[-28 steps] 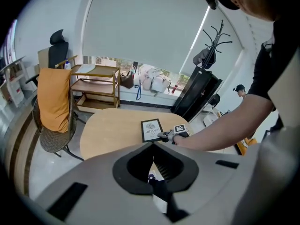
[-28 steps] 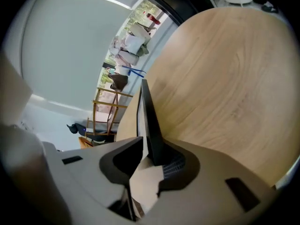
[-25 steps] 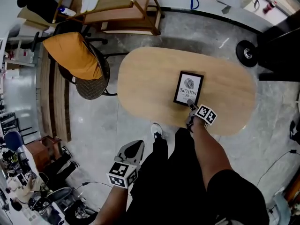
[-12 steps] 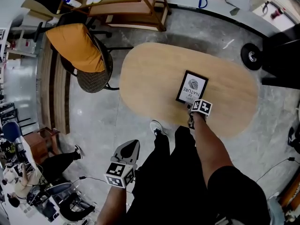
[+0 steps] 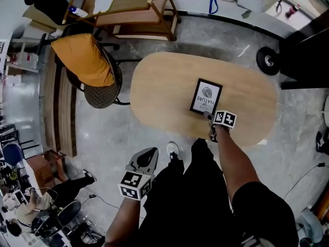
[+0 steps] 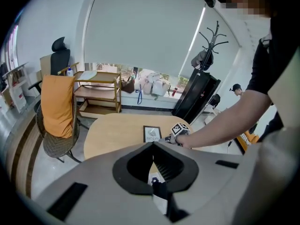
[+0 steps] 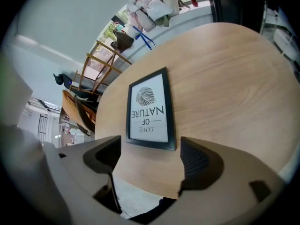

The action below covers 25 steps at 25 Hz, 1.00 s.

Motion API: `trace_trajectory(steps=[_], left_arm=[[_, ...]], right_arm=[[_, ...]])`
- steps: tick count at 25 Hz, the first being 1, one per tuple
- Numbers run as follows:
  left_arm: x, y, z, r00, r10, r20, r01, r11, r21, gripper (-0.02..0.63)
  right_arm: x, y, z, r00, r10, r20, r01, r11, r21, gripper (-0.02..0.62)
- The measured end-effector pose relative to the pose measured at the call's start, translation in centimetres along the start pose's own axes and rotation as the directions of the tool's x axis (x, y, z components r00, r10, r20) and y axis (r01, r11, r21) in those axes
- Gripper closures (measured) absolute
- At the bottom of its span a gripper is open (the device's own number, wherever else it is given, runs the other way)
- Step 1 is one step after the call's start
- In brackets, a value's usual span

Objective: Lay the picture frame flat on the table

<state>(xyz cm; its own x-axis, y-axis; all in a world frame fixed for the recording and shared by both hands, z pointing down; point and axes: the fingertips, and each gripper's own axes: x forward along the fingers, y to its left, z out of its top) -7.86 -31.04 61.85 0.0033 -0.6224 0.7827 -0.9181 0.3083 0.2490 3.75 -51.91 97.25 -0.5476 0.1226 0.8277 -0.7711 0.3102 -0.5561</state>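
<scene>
A black picture frame [image 5: 205, 96] with a white print lies flat, face up, on the oval wooden table [image 5: 159, 86]. My right gripper [image 5: 209, 118] hovers at the frame's near short edge, by the table's front rim. Its jaws stand wide open and apart from the frame. In the right gripper view the frame [image 7: 149, 110] lies just beyond the right gripper [image 7: 151, 159], nothing between the fingers. My left gripper [image 5: 148, 157] hangs low beside my legs, off the table, jaws together and empty. The left gripper view shows the left gripper [image 6: 153, 146] with the frame [image 6: 152, 134] far off on the table.
A chair draped in orange cloth [image 5: 82, 60] stands at the table's left end. Behind it is a wooden shelf unit [image 5: 133, 9]. A black wheel [image 5: 268, 59] and a dark cabinet [image 5: 308, 50] are at the back right. My legs and a shoe [image 5: 172, 149] are at the table's front edge.
The right gripper's jaws, which were at the frame's near edge, have spread and drawn slightly back from it. The frame stays flat. The left gripper has hardly moved.
</scene>
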Motion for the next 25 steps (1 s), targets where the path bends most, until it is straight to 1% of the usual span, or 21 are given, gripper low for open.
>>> trace_trajectory(steps=[2,4,7,8,9,10,11,13,16,18,19,20,21,22,25], left_arm=[[0.1,-0.5,0.2,0.999,-0.033,0.017,0.032,0.999,0.035,0.601],[0.2,-0.9,0.5,0.997,-0.073,0.029,0.071,0.995,0.064,0.601],[-0.7,-1.7,0.6,0.987,-0.151,0.052,0.147,0.987,0.067,0.601],[-1.3,-2.0,0.6,0.982,-0.179,0.063,0.175,0.982,0.065,0.601],[-2.1,-2.3,0.7,0.976,-0.205,0.077,0.2,0.977,0.068,0.601],[-2.9,-2.5,0.8,0.969,-0.228,0.092,0.221,0.972,0.079,0.601],[-3.7,-2.7,1.0,0.963,-0.249,0.107,0.239,0.966,0.098,0.601],[-5.2,-3.1,1.6,0.948,-0.289,0.135,0.268,0.951,0.158,0.601],[-8.1,-4.2,1.2,0.926,-0.345,0.15,0.302,0.92,0.25,0.601],[-10.6,-5.1,0.1,0.913,-0.378,0.156,0.324,0.901,0.29,0.601],[-11.7,-5.5,-0.4,0.905,-0.395,0.161,0.334,0.891,0.307,0.601],[-12.8,-5.8,-0.8,0.897,-0.41,0.167,0.343,0.882,0.323,0.601],[-13.7,-6.0,-1.2,0.889,-0.424,0.172,0.351,0.874,0.336,0.601],[-14.4,-6.3,-1.6,0.883,-0.436,0.176,0.359,0.867,0.345,0.601],[-16.3,-6.9,-2.7,0.866,-0.47,0.171,0.392,0.85,0.351,0.601]], right_arm=[[-2.1,0.7,0.3,0.998,0.038,0.039,-0.038,0.999,-0.011,0.229],[-4.8,2.2,0.4,0.991,0.103,0.083,-0.101,0.995,-0.021,0.229],[-9.7,5.8,-0.9,0.966,0.216,0.141,-0.209,0.976,-0.063,0.238],[-11.6,7.2,-1.7,0.954,0.25,0.167,-0.238,0.967,-0.091,0.314],[-13.5,8.8,-2.5,0.938,0.286,0.199,-0.266,0.957,-0.12,0.471],[-15.5,10.4,-3.3,0.916,0.327,0.23,-0.3,0.943,-0.145,0.545],[-17.4,12.2,-4.2,0.89,0.374,0.26,-0.341,0.926,-0.164,0.57],[-21.0,15.9,-5.7,0.836,0.449,0.315,-0.4,0.892,-0.209,0.589],[-26.1,20.8,-9.4,0.776,0.503,0.38,-0.413,0.861,-0.297,0.594],[-29.9,24.3,-12.7,0.724,0.549,0.419,-0.427,0.832,-0.354,0.594],[-31.7,25.8,-14.3,0.702,0.566,0.433,-0.424,0.82,-0.384,0.594],[-33.3,27.2,-15.9,0.687,0.576,0.443,-0.411,0.811,-0.416,0.594],[-34.7,28.3,-17.4,0.681,0.58,0.446,-0.391,0.804,-0.449,0.594],[-35.8,29.2,-18.8,0.685,0.578,0.443,-0.364,0.798,-0.48,0.594],[-38.2,30.6,-22.4,0.717,0.54,0.44,-0.255,0.791,-0.555,0.595]])
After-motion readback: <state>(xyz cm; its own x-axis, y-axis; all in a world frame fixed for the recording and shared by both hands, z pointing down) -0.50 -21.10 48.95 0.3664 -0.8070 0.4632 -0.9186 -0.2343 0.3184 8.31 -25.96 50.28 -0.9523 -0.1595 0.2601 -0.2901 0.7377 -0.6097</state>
